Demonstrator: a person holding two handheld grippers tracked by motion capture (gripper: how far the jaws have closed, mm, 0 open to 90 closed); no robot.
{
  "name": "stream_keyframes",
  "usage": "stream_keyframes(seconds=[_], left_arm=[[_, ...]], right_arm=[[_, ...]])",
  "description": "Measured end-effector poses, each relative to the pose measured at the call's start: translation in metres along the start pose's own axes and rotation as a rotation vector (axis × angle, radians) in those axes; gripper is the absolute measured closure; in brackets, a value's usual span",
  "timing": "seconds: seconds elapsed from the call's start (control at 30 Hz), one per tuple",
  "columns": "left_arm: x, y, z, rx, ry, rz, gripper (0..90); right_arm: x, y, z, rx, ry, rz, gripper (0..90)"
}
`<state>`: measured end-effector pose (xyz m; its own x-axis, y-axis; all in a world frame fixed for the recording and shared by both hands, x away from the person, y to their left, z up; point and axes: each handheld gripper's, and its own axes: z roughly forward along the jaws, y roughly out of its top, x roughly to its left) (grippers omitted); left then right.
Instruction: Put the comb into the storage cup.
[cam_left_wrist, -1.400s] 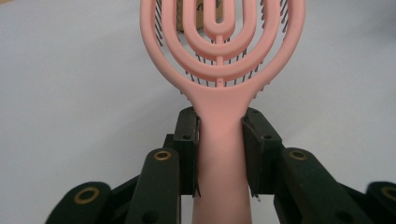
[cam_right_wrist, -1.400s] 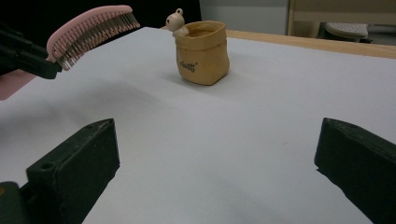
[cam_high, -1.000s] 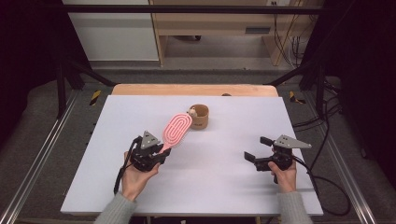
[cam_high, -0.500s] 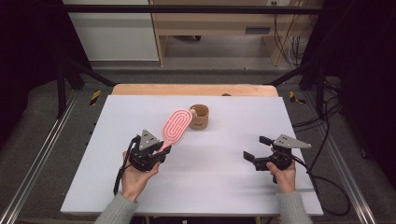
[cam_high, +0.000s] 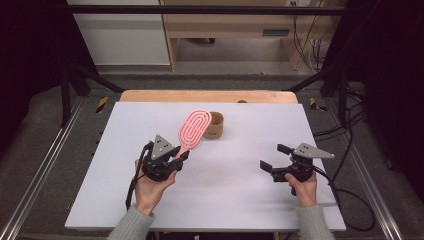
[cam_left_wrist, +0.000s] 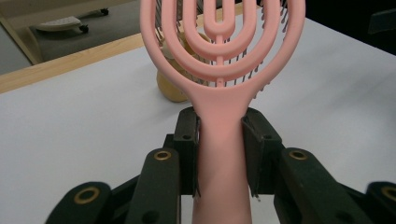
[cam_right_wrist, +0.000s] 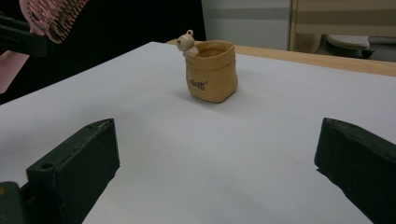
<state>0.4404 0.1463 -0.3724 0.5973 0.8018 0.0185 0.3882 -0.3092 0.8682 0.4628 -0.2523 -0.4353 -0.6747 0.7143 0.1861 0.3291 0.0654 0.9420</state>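
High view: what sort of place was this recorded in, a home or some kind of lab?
Most likely a lab or workshop recording bench: a bare white table ringed by black metal framing, bundled cables on the floor behind, and plain wooden workbenches.

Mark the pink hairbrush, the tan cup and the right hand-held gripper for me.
pink hairbrush (cam_high: 193, 127): high view, on its oval head.
tan cup (cam_right_wrist: 212, 74): right gripper view, on its front wall.
right hand-held gripper (cam_high: 276, 156): high view, midway between its open fingertips.

probably a lab: framed test table (cam_high: 120, 200), cables (cam_high: 350, 195).
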Motion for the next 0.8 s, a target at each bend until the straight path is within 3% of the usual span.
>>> stream_keyframes(seconds=[0.3, 0.5, 0.8], left_arm=[[-0.009, 0.0, 0.004, -0.012, 0.01, 0.014, 69.4], [-0.01, -0.004, 0.005, -0.034, -0.008, -0.016, 69.4], [-0.011, -0.016, 0.012, -0.037, 0.01, -0.016, 69.4]], right_arm=[[0.004, 0.004, 0.0, -0.012, 0.008, 0.003, 0.4], [0.01, 0.008, 0.002, -0.015, 0.012, 0.006, 0.4], [0.015, 0.009, 0.007, -0.001, 0.011, 0.024, 0.4]])
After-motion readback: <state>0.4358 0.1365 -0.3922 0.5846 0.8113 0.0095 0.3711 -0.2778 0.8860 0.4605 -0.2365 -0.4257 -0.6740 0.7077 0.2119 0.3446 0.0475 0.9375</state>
